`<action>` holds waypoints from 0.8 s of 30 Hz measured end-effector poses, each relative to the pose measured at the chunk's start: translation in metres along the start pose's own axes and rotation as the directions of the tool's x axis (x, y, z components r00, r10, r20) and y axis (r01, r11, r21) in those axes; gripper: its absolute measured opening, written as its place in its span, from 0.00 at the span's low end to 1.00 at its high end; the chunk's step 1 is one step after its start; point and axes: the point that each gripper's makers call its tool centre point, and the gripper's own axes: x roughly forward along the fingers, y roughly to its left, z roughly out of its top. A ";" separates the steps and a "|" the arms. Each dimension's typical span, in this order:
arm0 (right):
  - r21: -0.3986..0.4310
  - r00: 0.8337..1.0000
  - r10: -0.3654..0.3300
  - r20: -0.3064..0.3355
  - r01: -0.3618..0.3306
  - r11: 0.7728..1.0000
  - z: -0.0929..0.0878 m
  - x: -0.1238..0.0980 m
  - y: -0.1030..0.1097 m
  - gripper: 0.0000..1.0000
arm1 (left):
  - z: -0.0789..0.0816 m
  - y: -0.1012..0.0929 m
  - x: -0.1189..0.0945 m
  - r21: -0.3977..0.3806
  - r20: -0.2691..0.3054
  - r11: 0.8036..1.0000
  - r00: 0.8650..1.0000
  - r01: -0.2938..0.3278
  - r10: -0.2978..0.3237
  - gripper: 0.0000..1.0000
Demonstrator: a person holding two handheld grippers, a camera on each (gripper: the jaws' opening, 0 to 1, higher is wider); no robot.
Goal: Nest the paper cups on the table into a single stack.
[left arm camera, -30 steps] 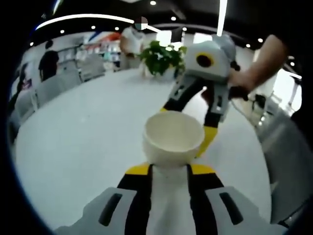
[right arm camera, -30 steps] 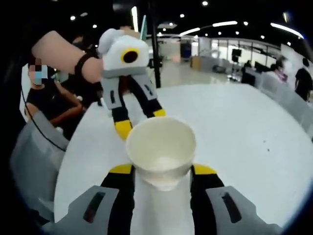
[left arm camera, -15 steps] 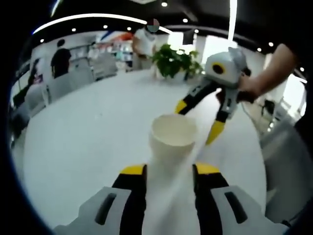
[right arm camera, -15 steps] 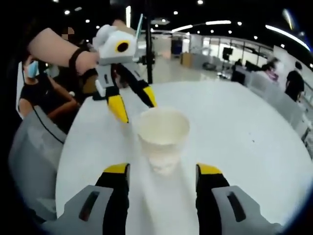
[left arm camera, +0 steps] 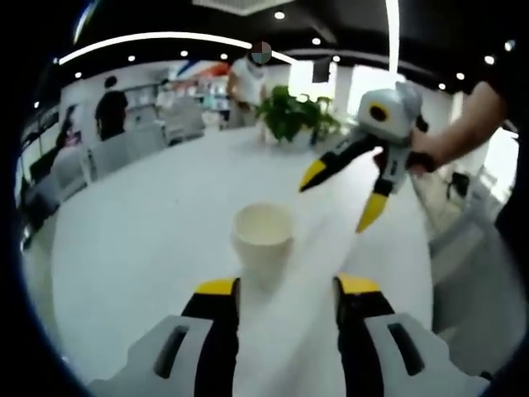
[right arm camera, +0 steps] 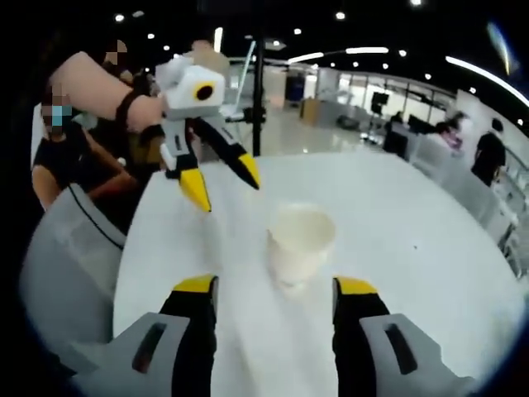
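Left gripper (left arm camera: 285, 291) jaws wide, holding nothing; same for right gripper (right arm camera: 275, 288). Just beyond both, apart from the tips: cream cup (left arm camera: 262, 237), upright, mouth open, standing on white table (left arm camera: 140, 223). Plant (left arm camera: 291, 118) at far edge.

White paper cup stack (left arm camera: 262, 240) (right arm camera: 301, 241), upright, mouth open, standing free on the table (left arm camera: 149, 223)
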 end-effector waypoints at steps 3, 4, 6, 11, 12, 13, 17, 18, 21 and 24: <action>0.012 1.000 -0.014 0.001 0.014 1.000 0.000 -0.007 0.003 0.55 | 0.001 -0.003 -0.008 0.002 0.005 1.000 1.000 -0.009 0.009 0.48; 0.019 1.000 -0.018 0.001 0.018 1.000 0.000 -0.009 0.004 0.56 | 0.001 -0.005 -0.010 -0.002 0.007 1.000 1.000 -0.009 0.009 0.48; 0.034 1.000 -0.029 0.009 0.029 0.999 0.000 -0.016 0.006 0.58 | 0.001 -0.009 -0.015 0.000 0.009 1.000 1.000 -0.016 0.016 0.50; 0.102 0.997 -0.057 0.050 0.052 0.993 0.003 -0.035 0.008 0.69 | 0.004 -0.014 -0.027 0.006 0.043 0.999 0.998 -0.041 0.040 0.57; 0.118 0.996 -0.070 0.063 0.062 0.991 0.005 -0.042 0.009 0.72 | 0.008 -0.017 -0.030 0.008 0.064 0.999 0.997 -0.043 0.043 0.59; 0.119 0.994 -0.077 0.071 0.069 0.990 0.005 -0.045 0.009 0.75 | 0.009 -0.018 -0.032 0.013 0.075 0.999 0.996 -0.047 0.046 0.61; 0.129 0.990 -0.114 0.083 0.103 0.986 0.003 -0.064 0.010 0.84 | 0.016 -0.022 -0.043 0.010 0.112 0.997 0.991 -0.074 0.072 0.72; 0.132 0.988 -0.126 0.086 0.114 0.985 0.002 -0.069 0.011 0.87 | 0.017 -0.022 -0.045 0.011 0.120 0.997 0.990 -0.080 0.078 0.73; 0.148 0.985 -0.149 0.091 0.134 0.980 -0.002 -0.077 0.012 0.95 | 0.022 -0.022 -0.053 0.014 0.154 0.994 0.982 -0.113 0.109 0.82; 0.157 0.981 -0.157 0.112 0.138 0.978 -0.002 -0.084 0.019 1.00 | 0.031 -0.023 -0.061 -0.006 0.220 0.991 0.967 -0.131 0.130 0.96</action>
